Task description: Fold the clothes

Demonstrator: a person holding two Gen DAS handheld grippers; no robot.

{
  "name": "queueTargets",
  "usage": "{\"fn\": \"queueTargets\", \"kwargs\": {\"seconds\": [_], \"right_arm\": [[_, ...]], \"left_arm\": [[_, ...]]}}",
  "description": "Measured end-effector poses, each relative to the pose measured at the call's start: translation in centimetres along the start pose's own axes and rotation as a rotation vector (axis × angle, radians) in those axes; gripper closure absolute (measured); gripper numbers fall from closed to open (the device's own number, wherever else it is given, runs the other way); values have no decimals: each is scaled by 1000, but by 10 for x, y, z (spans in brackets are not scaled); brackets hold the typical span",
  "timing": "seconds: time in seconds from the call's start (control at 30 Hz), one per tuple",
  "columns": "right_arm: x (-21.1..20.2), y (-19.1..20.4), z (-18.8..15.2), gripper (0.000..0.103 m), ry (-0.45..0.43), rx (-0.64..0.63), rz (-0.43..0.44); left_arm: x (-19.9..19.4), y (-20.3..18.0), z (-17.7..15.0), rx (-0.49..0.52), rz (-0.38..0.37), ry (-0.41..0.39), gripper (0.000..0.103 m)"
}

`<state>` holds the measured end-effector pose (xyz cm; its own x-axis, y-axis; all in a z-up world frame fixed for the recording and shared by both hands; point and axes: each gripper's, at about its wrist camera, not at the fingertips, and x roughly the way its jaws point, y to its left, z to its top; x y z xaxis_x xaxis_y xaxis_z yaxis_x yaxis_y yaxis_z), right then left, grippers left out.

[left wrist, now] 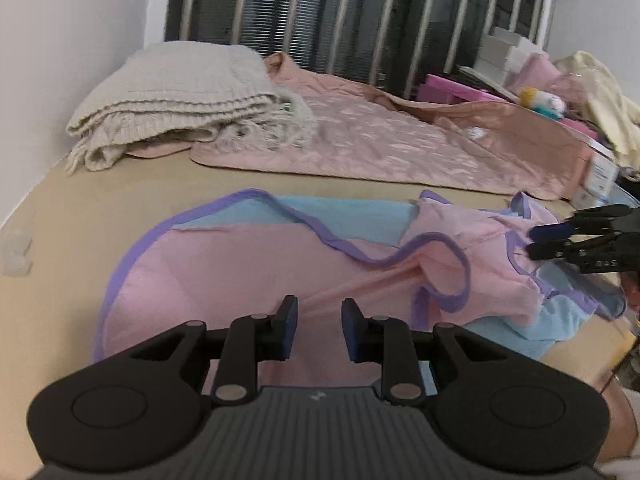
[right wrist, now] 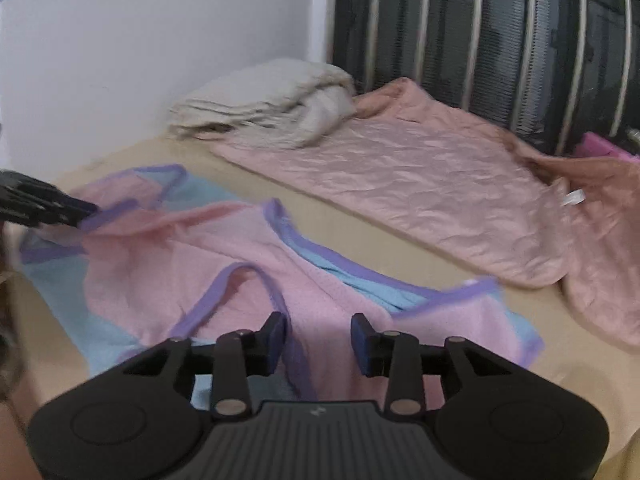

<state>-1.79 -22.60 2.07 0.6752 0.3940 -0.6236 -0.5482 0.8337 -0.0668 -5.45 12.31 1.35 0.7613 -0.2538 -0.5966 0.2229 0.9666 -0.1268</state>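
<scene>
Garment (left wrist: 248, 264), pink and blue with purple trim, lies partly folded near our bed's (left wrist: 60, 240) front edge | left gripper (left wrist: 319, 330) jaws apart, empty | right gripper (right wrist: 319, 338) jaws apart, empty above the cloth

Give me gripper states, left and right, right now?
Left gripper: open, nothing between the pads, over the pink garment.
Right gripper: open, holding nothing, over the same garment.
</scene>
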Motion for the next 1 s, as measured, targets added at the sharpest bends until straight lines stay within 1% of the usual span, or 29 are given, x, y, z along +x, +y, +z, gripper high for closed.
{"fn": "queueTargets", "kwargs": {"seconds": [0.03, 0.07, 0.1, 0.13, 0.17, 0.2, 0.23, 0.27, 0.3, 0.33, 0.4, 0.43, 0.47, 0.5, 0.53, 0.57, 0.7, 0.77, 0.83, 0.87, 0.9, 0.93, 0.97, 1.0], "right_arm": [[-5, 1, 3, 70, -8, 0, -19], [-15, 4, 3, 70, -27, 2, -20], [-25, 8, 3, 70, -47, 8, -6], [-35, 13, -2, 70, -65, 30, 51], [-46, 17, -7, 70, -84, 51, 108], [-54, 23, -13, 71, -96, 73, 165], [-54, 30, -18, 73, -84, 93, 216], [-51, 37, -22, 73, -66, 101, 244], [-46, 44, -27, 74, -50, 99, 253], [-40, 50, -30, 75, -42, 100, 245], [-33, 56, -35, 85, -48, 108, 227], [-31, 57, -37, 98, -57, 109, 222], [-32, 60, -37, 101, -64, 94, 228], [-36, 62, -38, 101, -77, 80, 233], [-43, 62, -39, 101, -107, 68, 236], [-50, 62, -39, 101, -138, 57, 240], [-80, 58, -46, 101, -224, 47, 262], [-89, 52, -54, 101, -240, 74, 277], [-92, 48, -62, 101, -228, 106, 290], [-91, 48, -66, 101, -212, 114, 284], [-89, 48, -70, 101, -193, 117, 280], [-87, 49, -72, 100, -182, 117, 279], [-86, 50, -73, 100, -177, 117, 280], [-85, 52, -74, 100, -174, 117, 282]], "left_arm": [[0, 2, 3, -21, 23, 9, 79], [-4, 3, 4, -45, 32, 18, 78], [-13, 1, 3, -66, 7, 13, 78], [-22, -3, -2, -61, -53, -2, 73], [-31, -8, -6, -56, -113, -17, 61], [-38, -13, -11, -49, -164, -26, 58], [-38, -18, -15, -39, -173, -7, 58], [-37, -22, -19, -30, -180, 10, 58], [-34, -24, -22, -25, -171, 25, 59], [-32, -25, -25, -23, -163, 37, 61], [-34, -23, -26, -36, -164, 37, 68], [-36, -22, -27, -41, -166, 36, 84], [-38, -22, -28, -39, -175, 32, 96], [-40, -22, -29, -38, -183, 28, 96], [-42, -22, -29, -36, -192, 24, 98], [-44, -22, -30, -35, -200, 19, 103], [-60, -17, -33, -74, -221, -28, 103], [-64, -17, -36, -76, -204, -25, 103], [-63, -14, -41, -85, -184, -1, 103], [-60, -12, -43, -101, -173, 17, 101], [-59, -10, -43, -118, -166, 24, 97], [-60, -10, -42, -122, -159, 8, 78], [-61, -11, -40, -122, -154, -10, 57], [-62, -14, -38, -100, -148, -30, 51]]}}
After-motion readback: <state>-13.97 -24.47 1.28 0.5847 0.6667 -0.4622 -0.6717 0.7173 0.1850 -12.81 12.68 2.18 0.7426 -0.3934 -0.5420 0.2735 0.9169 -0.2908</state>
